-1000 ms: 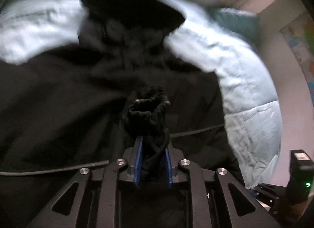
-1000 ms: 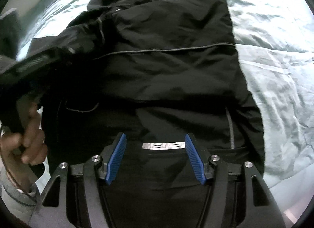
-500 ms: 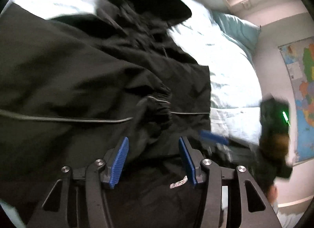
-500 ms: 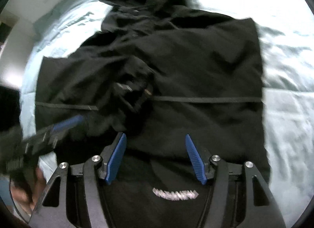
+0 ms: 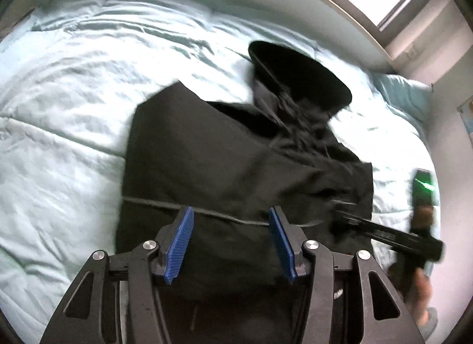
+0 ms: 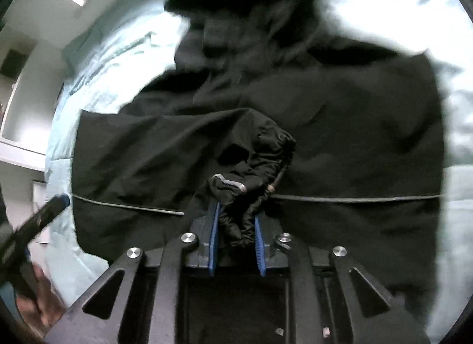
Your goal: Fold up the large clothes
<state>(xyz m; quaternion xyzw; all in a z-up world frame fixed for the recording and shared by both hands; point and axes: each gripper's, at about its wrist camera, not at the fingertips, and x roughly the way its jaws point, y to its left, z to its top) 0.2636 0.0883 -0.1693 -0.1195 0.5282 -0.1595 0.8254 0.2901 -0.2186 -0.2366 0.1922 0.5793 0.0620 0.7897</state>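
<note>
Two grippers, and they've basically traded jobs within the last second. On the left side, the left gripper (image 5: pixel 230 243) was clamped on a bunched sleeve cuff a second ago; now its blue pads stand apart with nothing between them, hovering above the black jacket (image 5: pixel 224 166), which lies spread on the pale blue bedding (image 5: pixel 74 92) with its hood (image 5: pixel 298 74) toward the far wall. So the left sleeve looks dropped across the body. Moving right, the right gripper (image 6: pixel 236 225) was wide open over the hem half a second ago, and now its jaws are closing with the gathered sleeve cuff (image 6: pixel 251 172) pinched between the pads. My guess: one sleeve is folded in and this cuff gets repositioned next before the body gets folded.
</note>
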